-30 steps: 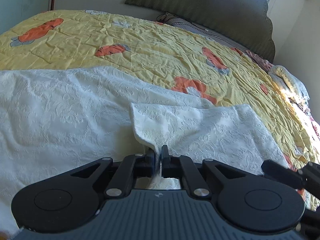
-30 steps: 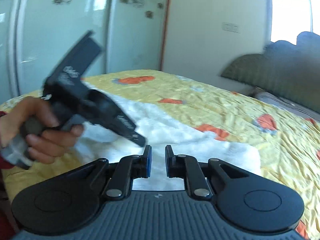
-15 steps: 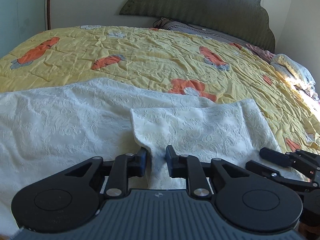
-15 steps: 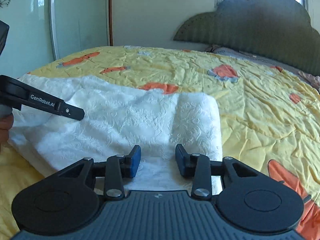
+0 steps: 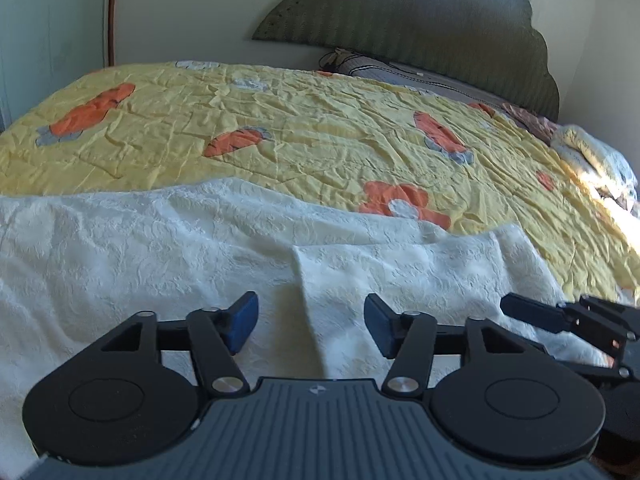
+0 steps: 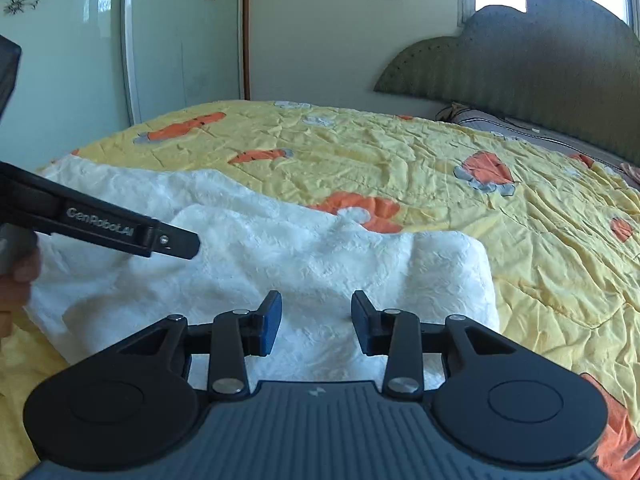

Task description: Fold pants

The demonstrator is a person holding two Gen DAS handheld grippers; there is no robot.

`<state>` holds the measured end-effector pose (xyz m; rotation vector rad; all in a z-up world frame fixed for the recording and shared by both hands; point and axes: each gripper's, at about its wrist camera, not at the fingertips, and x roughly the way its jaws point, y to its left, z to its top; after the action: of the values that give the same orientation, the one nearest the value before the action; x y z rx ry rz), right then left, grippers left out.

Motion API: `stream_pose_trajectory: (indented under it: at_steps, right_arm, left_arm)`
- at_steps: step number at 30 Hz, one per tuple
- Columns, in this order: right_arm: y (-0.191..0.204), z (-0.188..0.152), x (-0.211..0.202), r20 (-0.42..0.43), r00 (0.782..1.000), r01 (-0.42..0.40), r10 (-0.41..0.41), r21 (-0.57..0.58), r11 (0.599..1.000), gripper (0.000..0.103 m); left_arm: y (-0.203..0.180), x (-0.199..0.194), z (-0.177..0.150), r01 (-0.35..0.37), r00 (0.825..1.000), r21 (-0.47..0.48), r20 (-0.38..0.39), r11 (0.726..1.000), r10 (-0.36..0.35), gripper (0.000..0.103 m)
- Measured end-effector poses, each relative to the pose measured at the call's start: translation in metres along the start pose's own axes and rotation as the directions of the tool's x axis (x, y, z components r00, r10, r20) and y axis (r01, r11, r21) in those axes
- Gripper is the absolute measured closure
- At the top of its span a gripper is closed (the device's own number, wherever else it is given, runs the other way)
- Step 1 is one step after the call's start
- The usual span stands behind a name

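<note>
Pants (image 5: 160, 248): white fabric w/ raised, crinkly embossed pattern, soft-looking; spread across near side of the bed. One layer is folded over another; fold edge runs as a soft crease approx from the middle of the left wrist view down toward the cam.
Folded flap (image 6: 440, 264): rounded, puffy corner in the right wrist view, lying flat on the quilt, not lifted.
Quilt (image 5: 320, 136): yellow, thin, heavily wrinkled, stitched in squares; orange carrot-like patches w/ grey-blue bits.
Headboard (image 5: 420, 28): dark olive, ribbed padding, scalloped cloud-shaped top.
Pillow (image 5: 400, 74): grey w/ dark stripes, at foot of the headboard.
Left gripper (image 5: 310, 326): black plastic linkage arms, blue pads, ribbed grey body. Jaws have just been opening and stand wide apart. Pants lie below and between the pads, fold edge roughly midway; pads not pressing the cloth, nothing held.
Right gripper (image 6: 316, 324): same build. Jaws apart at a moderate gap, narrower than left; pants fabric under and between the pads, no pinch visible.
Relative: right gripper just beside left, over the flap end at right edge of the left wrist view (image 5: 560, 320); left gripper seen from the right wrist cam (image 6: 120, 228) w/ fingertip over the cloth.
Hand (image 6: 16, 276): person's fingers at far left edge on the left gripper's handle, partly cut off.
</note>
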<state>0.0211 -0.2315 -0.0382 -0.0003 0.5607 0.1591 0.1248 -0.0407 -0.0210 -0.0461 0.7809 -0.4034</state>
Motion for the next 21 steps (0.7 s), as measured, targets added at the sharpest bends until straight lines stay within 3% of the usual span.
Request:
stream_pose_trajectory:
  at_steps: [2,4,8,10,11,13,16,21]
  right_arm:
    - [0.004,0.004,-0.001,0.011,1.0,-0.028,0.028,0.002,1.0,0.066]
    - [0.011,0.007,0.006,0.001,0.999,-0.054,0.054,-0.011,0.998,0.066]
    - [0.025,0.009,0.023,-0.018,0.996,-0.091,0.091,-0.026,0.996,0.066]
    - [0.026,0.007,0.029,-0.022,0.995,-0.097,0.097,-0.014,0.995,0.066]
    - [0.026,0.007,0.03,-0.02,0.995,-0.099,0.099,-0.006,0.995,0.066]
    - [0.024,0.007,0.03,-0.021,0.994,-0.103,0.103,0.005,0.995,0.066]
    - [0.024,0.008,0.03,-0.027,0.994,-0.106,0.106,0.006,0.994,0.066]
    - [0.027,0.013,0.027,0.007,0.996,-0.094,0.094,0.007,0.996,0.065]
  left_arm:
    - [0.021,0.01,0.01,0.077,0.995,-0.112,-0.052,0.991,-0.083,0.037]
    - [0.036,0.022,0.018,0.161,0.978,-0.203,-0.095,0.966,-0.184,0.037]
    - [0.037,0.033,0.024,0.249,0.954,-0.22,-0.111,0.943,-0.278,0.037]
    - [0.031,0.037,0.023,0.284,0.941,-0.218,-0.12,0.934,-0.315,0.045]
    - [0.026,0.039,0.022,0.294,0.938,-0.209,-0.127,0.933,-0.324,0.052]
    - [0.018,0.04,0.019,0.259,0.949,-0.171,-0.136,0.951,-0.283,0.085]
    - [0.01,0.035,0.015,0.253,0.959,-0.12,-0.099,0.96,-0.265,0.094]
    - [-0.007,0.019,0.022,0.205,0.979,-0.016,-0.019,0.979,-0.205,0.095]
